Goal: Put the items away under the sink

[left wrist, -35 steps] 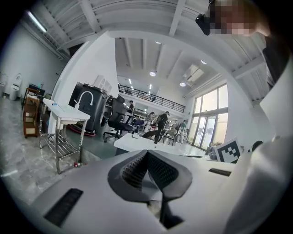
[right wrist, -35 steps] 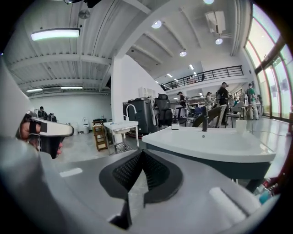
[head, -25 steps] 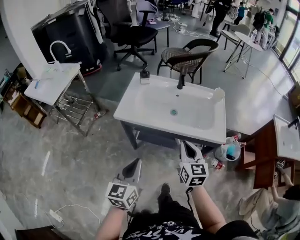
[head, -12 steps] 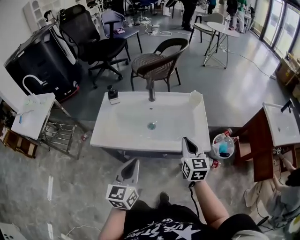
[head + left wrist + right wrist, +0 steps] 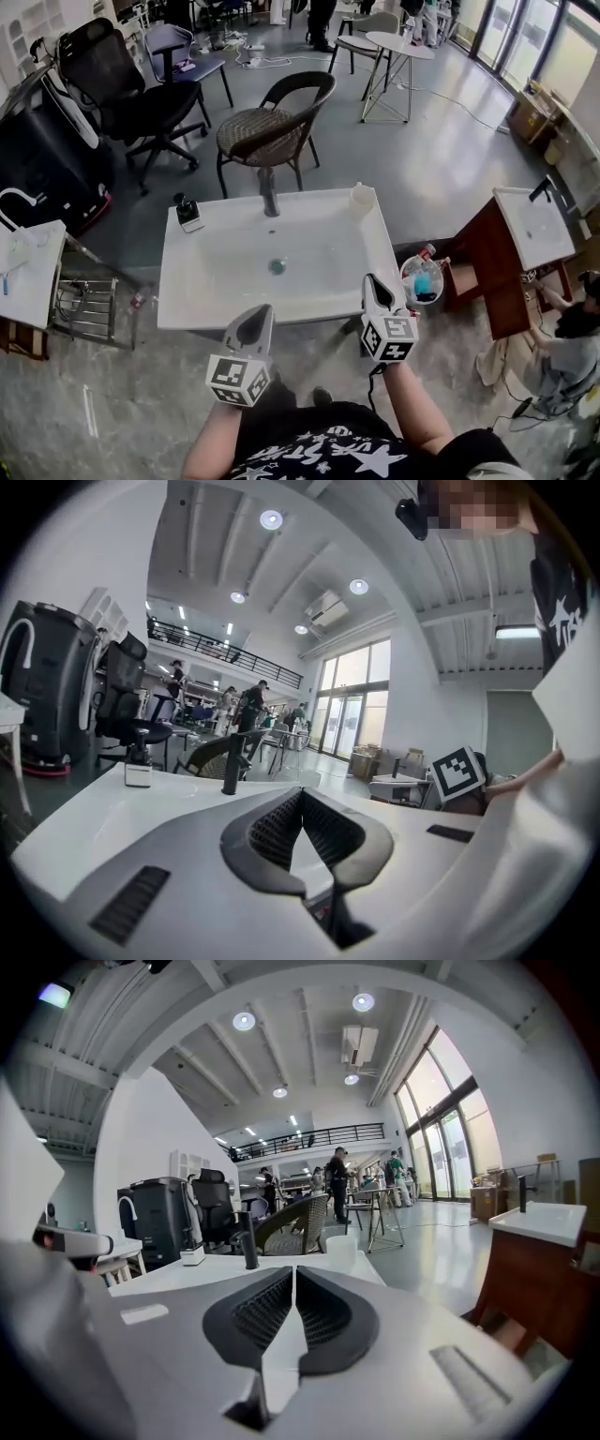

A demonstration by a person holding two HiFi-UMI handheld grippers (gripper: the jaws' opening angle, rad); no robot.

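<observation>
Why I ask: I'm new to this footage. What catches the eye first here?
A broad white sink fills the middle of the head view, with a dark faucet at its back edge. In front of it, the left gripper and the right gripper are both shut and empty. On the floor to the right of the sink stands a small bucket with things inside.

The head camera looked steeply down on the sink [image 5: 197, 300] at mid-frame, with the left gripper [image 5: 258, 314] and right gripper [image 5: 372, 283] at lower centre. Each gripper camera looked almost level along its own jaws from close by the sink's front edge. All three views shared the faucet [image 5: 269, 195] and chair [image 5: 267, 127].
</observation>
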